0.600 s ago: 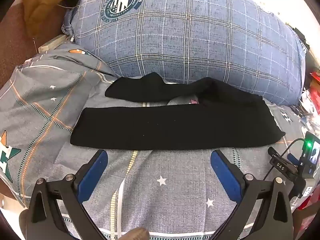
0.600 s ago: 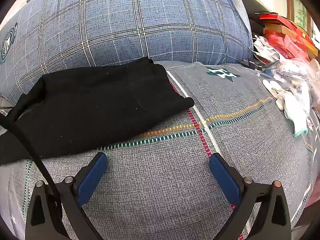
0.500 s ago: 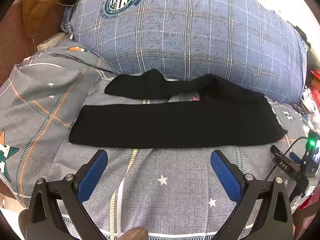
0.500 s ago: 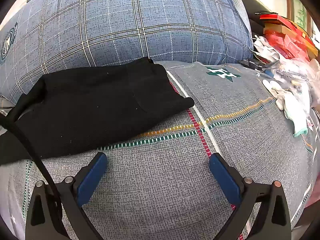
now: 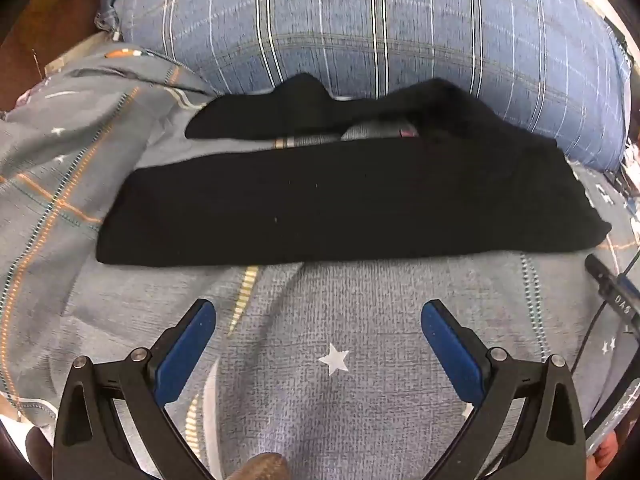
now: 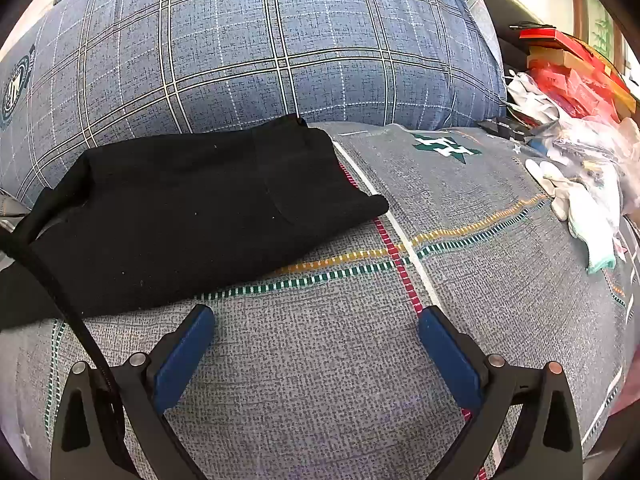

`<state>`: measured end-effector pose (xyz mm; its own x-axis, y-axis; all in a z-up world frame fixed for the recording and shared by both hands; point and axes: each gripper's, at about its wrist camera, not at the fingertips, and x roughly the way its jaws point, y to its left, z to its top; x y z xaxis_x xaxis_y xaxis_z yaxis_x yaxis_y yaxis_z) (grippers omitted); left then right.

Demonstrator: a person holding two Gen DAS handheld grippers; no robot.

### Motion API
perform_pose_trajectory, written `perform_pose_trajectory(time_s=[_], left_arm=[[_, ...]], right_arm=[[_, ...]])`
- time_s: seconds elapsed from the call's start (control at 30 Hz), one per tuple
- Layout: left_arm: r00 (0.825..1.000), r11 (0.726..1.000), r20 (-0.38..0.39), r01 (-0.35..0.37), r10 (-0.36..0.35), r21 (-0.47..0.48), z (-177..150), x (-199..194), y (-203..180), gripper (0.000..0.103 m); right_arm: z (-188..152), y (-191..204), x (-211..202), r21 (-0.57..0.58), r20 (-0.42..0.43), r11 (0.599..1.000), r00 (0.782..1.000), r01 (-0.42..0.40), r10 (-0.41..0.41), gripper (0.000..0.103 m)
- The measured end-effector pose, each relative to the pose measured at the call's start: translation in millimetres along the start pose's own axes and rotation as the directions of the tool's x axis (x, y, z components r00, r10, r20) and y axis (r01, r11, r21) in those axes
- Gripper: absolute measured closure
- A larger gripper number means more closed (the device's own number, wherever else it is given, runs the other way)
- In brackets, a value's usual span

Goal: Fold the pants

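Observation:
Black pants (image 5: 340, 208) lie flat across the grey patterned bedsheet (image 5: 360, 320), legs pointing left, the far leg bunched against the pillow. My left gripper (image 5: 318, 320) hovers just short of the near leg's front edge, open, nothing between its blue pads (image 5: 186, 350). In the right wrist view the waist end of the pants (image 6: 192, 216) lies at the left. My right gripper (image 6: 316, 324) stands open over bare sheet, just in front of that waist end and to its right.
A large blue plaid pillow (image 5: 380, 32) rises right behind the pants. White gloves (image 6: 572, 196) and plastic bags lie at the sheet's right edge, red boxes (image 6: 572, 68) beyond. A black cable (image 6: 52, 284) crosses the right view's left side. The other gripper's body (image 5: 616, 296) shows at far right.
The left gripper has moved forward and closer to the pants, which now fill more of its view. The right gripper has kept still.

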<state>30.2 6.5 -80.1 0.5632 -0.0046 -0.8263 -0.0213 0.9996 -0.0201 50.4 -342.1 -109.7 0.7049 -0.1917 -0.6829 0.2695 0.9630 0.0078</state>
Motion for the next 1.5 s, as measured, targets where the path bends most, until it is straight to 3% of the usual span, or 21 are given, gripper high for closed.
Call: perform_pose_trajectory(time_s=[0.13,0.53,0.77,0.93,1.0,1.07,1.17,1.27,1.4,1.5], left_arm=[[0.999,1.000,-0.044,0.002,-0.002,0.006,-7,14,1,0.000],[0.997,0.999,-0.065,0.049,-0.048,0.009,-9,7,4,0.000],[0.997,0.999,-0.075,0.027,-0.025,0.027,-11,-1,0,0.000],[0.997,0.998,-0.067,0.052,-0.049,0.043,-17,-6,4,0.000],[0.994,0.997,-0.098,0.055,-0.049,0.056,-15,-8,5,0.001],[0.990,0.995,-0.101,0.099,-0.097,0.013,-11,-17,14,0.021],[0.984,0.984,-0.064,0.164,-0.168,-0.062,0,-35,39,0.022],[0.983,0.976,-0.033,0.175,-0.180,-0.130,15,-43,72,0.022],[0.994,0.979,-0.044,0.095,-0.105,-0.180,33,-32,111,0.022],[0.993,0.971,-0.076,0.069,-0.088,-0.229,42,-13,147,0.022]], right_arm=[[0,0,0,0.000,0.000,1.000,1.000,0.000,0.000,0.000],[0,0,0,0.000,-0.001,1.000,1.000,0.000,0.000,0.000],[0,-1,1,0.000,0.000,1.000,1.000,0.000,0.000,0.000],[1,0,-1,-0.002,-0.002,1.000,1.000,0.001,-0.001,0.000],[1,-2,0,0.012,-0.008,1.000,1.000,-0.019,0.020,0.000],[4,-3,1,-0.004,-0.045,0.999,0.998,-0.043,0.043,0.000],[10,-2,4,-0.036,-0.104,0.998,0.993,-0.051,0.047,0.000],[14,-1,7,-0.058,-0.125,0.997,0.991,-0.059,0.051,0.000],[19,0,7,-0.089,-0.137,0.993,0.989,-0.074,0.061,0.000],[23,-3,1,-0.068,-0.142,0.992,0.985,-0.110,0.099,0.009]])
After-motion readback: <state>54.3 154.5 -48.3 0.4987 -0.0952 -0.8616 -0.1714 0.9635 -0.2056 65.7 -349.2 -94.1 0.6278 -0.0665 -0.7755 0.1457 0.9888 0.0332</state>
